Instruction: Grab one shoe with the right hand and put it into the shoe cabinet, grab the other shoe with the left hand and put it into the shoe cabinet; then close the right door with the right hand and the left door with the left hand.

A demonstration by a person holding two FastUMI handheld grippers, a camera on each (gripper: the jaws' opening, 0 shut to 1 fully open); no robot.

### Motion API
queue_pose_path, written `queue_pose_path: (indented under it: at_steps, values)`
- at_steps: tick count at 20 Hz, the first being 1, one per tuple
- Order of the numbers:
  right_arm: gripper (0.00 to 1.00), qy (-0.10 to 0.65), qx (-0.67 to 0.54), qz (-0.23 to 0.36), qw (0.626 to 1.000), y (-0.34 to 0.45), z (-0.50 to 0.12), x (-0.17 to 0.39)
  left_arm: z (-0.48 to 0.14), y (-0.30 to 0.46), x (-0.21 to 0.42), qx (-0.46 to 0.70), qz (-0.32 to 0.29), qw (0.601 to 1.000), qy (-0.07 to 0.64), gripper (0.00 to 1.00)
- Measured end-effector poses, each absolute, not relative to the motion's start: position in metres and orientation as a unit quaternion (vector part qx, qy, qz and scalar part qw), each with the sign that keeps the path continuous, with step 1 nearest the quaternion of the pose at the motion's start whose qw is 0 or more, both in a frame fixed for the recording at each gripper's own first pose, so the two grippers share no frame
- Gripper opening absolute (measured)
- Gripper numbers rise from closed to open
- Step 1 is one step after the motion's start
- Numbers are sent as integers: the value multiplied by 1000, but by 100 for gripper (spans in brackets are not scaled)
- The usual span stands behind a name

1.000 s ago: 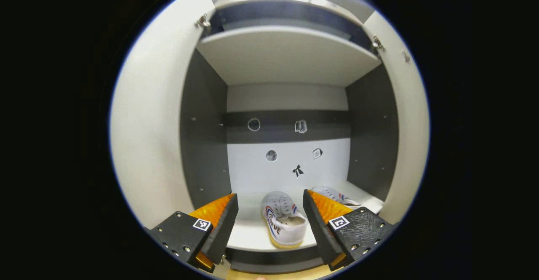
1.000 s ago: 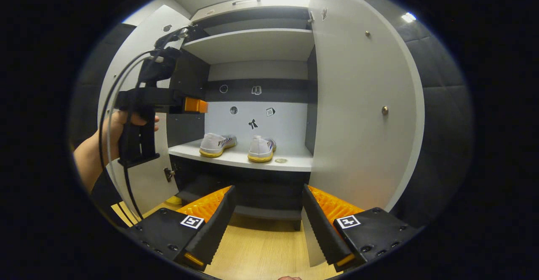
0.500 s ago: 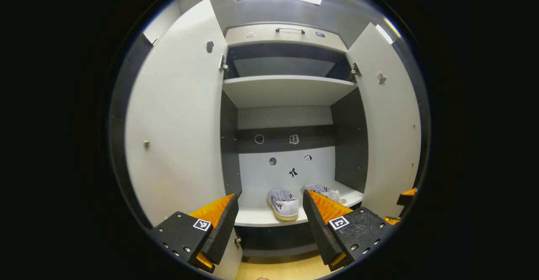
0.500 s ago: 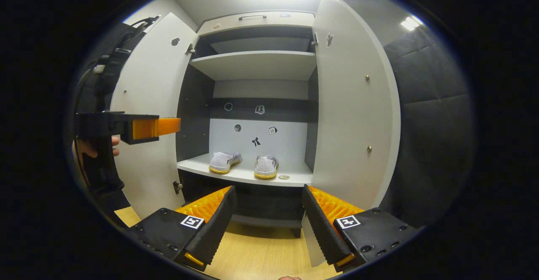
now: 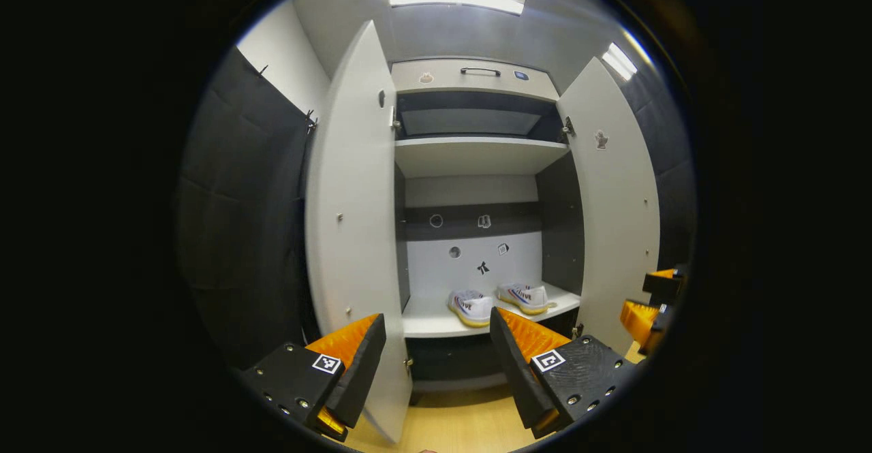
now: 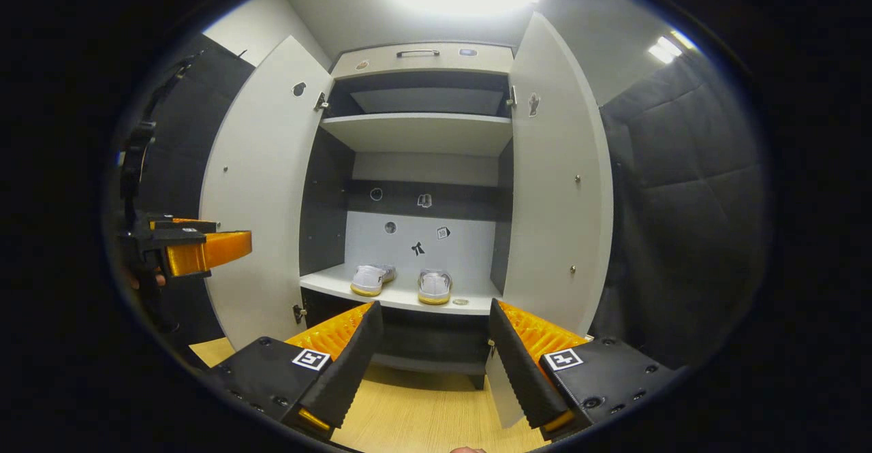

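With both shoes point(image 6: 402, 283) in the cabinet point(image 6: 419, 133), the spread right gripper point(image 6: 431, 364) should push the right door point(image 6: 555, 187) from outside, evenly.

Over the last second the left tool point(image 5: 437, 364) drew back from the shoe cabinet point(image 5: 477, 75), where it had been close over the lower shelf point(image 5: 426, 320), so both doors came into its view. In the right gripper view it slid out to the left edge point(image 6: 204, 252). The right tool point(image 6: 430, 364) also backed away slightly.
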State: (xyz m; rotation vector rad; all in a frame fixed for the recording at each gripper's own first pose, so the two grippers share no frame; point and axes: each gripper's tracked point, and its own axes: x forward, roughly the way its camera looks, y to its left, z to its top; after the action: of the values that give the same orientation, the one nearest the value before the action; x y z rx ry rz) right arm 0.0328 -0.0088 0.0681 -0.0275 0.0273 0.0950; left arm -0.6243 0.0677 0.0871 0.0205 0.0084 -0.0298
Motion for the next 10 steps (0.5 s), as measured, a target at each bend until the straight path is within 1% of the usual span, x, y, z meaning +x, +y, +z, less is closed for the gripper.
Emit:
queue_pose_path:
  at_steps: [9,10]
  values:
    - [98,0,-8,32,999,-16,77,1,71,98,-667,21,9,1000,14,82]
    - [96,-2,-7,30,1000,-17,77,-1,70,100,-669,22,11,1000,14,82]
